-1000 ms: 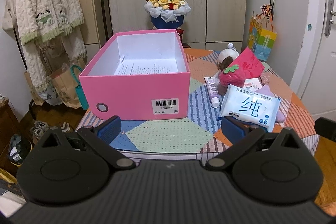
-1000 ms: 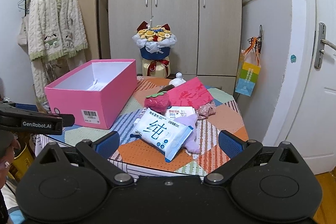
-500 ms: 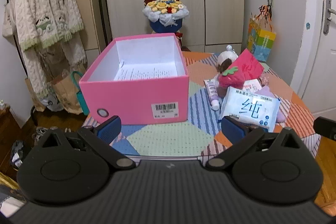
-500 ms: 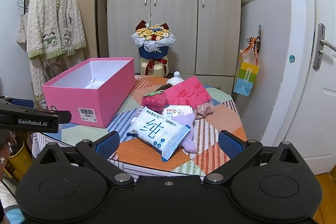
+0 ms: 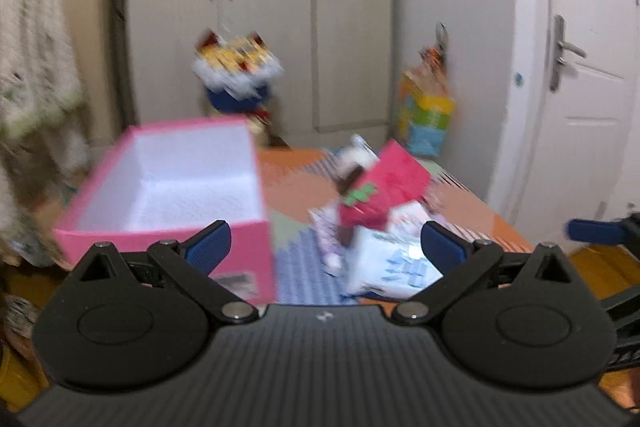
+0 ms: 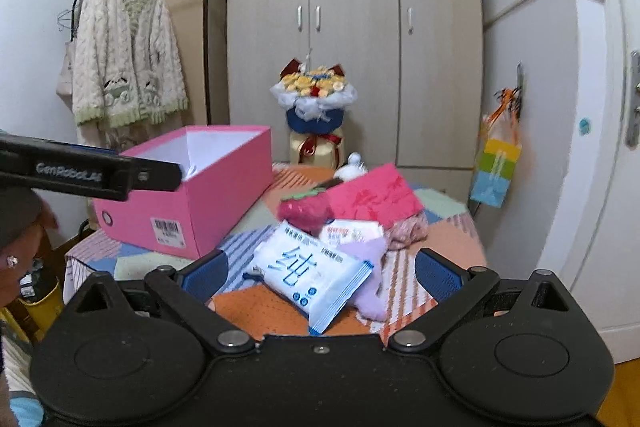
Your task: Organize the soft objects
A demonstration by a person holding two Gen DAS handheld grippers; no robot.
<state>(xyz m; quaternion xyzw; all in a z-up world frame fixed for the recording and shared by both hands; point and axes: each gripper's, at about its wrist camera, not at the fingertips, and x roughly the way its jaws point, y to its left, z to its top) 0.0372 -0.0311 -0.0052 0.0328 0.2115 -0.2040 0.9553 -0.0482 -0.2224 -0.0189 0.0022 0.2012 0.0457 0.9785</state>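
The soft things lie heaped at the centre of the right wrist view, on the patchwork table [image 6: 448, 247]: a white wipes pack [image 6: 310, 273] at the front with blue print, a lilac cloth [image 6: 370, 301] under its right end, a smaller packet [image 6: 352, 231] just behind, a red strawberry plush [image 6: 304, 213] above that, and a pink pouch [image 6: 374, 197] leaning at a tilt over the back of the heap. A pinkish knitted piece [image 6: 408, 231] sits at the heap's right edge. Left of the heap stands the pink box [image 6: 208, 203], open-topped with a barcode label on its near face — close beside the plush but apart from it. In the left wrist view the same pile is smeared by motion; the plush [image 5: 360, 205] and wipes pack [image 5: 392, 265] can be made out at lower centre, though what lies between them is hard to tell. The right gripper [image 6: 322, 269] hangs over the near table edge with its blue pads spread wide, nothing between them. The left gripper [image 5: 324, 245] is likewise spread wide and bare, framing the box corner [image 5: 256, 239] and the pack. Beyond, upper centre — a bouquet [image 6: 314, 99] before the wardrobe [image 6: 356, 7], a cardigan [image 6: 128, 55] upper left, a striped bag [image 6: 496, 171] at right.
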